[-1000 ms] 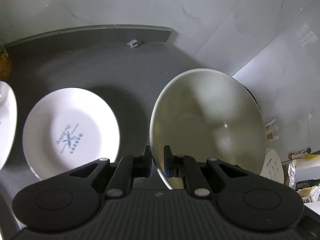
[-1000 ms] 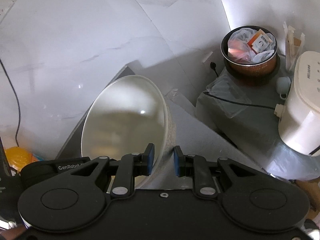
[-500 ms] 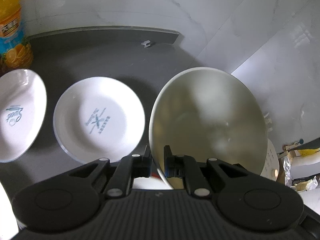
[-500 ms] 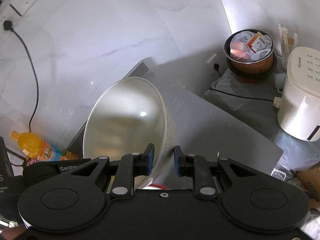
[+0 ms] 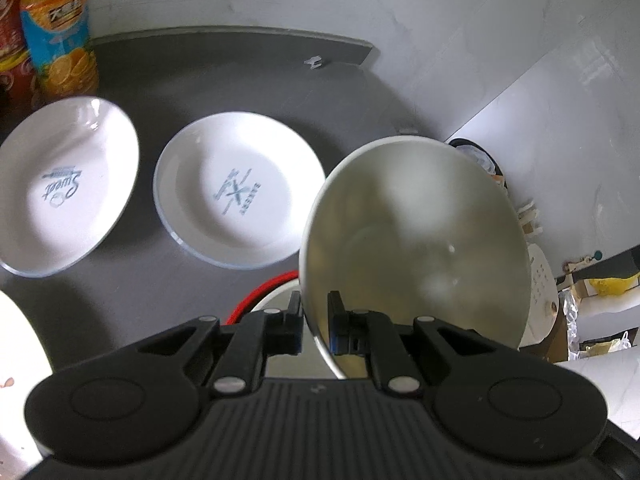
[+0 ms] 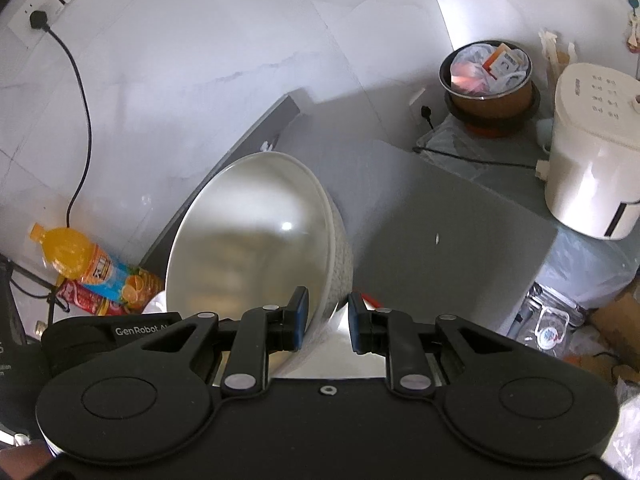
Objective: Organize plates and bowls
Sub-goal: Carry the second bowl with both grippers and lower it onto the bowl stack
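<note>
A white bowl (image 5: 416,240) hangs tilted in the air, its inside facing both cameras. My left gripper (image 5: 315,322) is shut on its near rim. In the right wrist view the same bowl (image 6: 256,248) shows a textured outer wall, and my right gripper (image 6: 328,320) clamps that wall, one finger inside and one outside. Two white plates lie on the dark grey counter (image 5: 240,80): one printed "Bakery" (image 5: 236,196) and one printed "Sweet" (image 5: 68,188) to its left. A red-rimmed white dish (image 5: 266,290) shows just below the bowl, mostly hidden.
An orange juice bottle (image 5: 56,28) and a red packet (image 5: 12,64) stand at the counter's back left. Part of another white plate (image 5: 20,344) shows at the lower left. A white appliance (image 6: 592,152), a copper-coloured bin (image 6: 492,80) and a black cable (image 6: 80,92) are off the counter's right end.
Both grippers have carried the bowl along, its place between the fingers unchanged. The "Sweet" plate, the juice bottle and the red-rimmed dish have come into view.
</note>
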### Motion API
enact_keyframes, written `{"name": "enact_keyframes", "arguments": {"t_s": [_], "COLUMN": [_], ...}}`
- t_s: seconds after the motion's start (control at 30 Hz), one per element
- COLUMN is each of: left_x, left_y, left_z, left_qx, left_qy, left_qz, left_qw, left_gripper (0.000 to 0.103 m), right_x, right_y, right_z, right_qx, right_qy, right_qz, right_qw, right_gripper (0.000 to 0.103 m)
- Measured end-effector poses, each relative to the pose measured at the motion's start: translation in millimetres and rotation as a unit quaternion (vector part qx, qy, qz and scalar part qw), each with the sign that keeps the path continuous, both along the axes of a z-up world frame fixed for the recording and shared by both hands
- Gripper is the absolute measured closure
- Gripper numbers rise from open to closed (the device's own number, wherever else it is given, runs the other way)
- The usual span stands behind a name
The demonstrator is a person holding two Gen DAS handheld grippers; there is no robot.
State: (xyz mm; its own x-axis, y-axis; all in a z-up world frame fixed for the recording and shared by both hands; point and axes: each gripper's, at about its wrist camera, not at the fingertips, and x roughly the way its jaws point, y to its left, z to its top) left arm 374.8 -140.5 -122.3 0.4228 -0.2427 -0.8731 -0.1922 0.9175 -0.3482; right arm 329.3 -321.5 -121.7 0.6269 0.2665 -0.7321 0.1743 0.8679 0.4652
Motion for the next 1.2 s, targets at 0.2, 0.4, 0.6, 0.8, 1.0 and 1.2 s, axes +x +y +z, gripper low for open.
{"name": "enact_keyframes", "arguments": {"t_s": [0.2,0.4,0.6,0.8,1.0,1.2], "left_x": [-11,-19,-26,-33,-33,-30], "left_y": [11,15,14,13,13,16], "left_z": [-9,-14,-21,-34,-33,-23], "left_qx": [-0.002,-0.002,0.002,0.009,0.009,0.026], "left_qy": [0.008,0.012,0.029,0.047,0.045,0.037], "left_qz": [-0.001,-0.008,-0.017,-0.027,-0.037,-0.051], "left_qw": [1.0000,0.9999,0.9994,0.9985,0.9982,0.9977], "left_gripper": [0.093,0.093,0.093,0.093,0.092,0.087], "right_x": [-15,-28,-42,-46,-46,-51], "right_y": [12,19,21,21,21,18], "right_z": [-9,-15,-20,-30,-32,-25], "right_qx": [-0.003,-0.011,-0.014,-0.016,-0.018,-0.024], "right_qy": [0.009,0.018,0.028,0.047,0.057,0.051], "right_qz": [0.002,0.006,0.002,-0.001,0.006,0.007], "right_qw": [1.000,1.000,0.999,0.999,0.998,0.998], "right_gripper": [0.082,0.082,0.082,0.082,0.078,0.071]}}
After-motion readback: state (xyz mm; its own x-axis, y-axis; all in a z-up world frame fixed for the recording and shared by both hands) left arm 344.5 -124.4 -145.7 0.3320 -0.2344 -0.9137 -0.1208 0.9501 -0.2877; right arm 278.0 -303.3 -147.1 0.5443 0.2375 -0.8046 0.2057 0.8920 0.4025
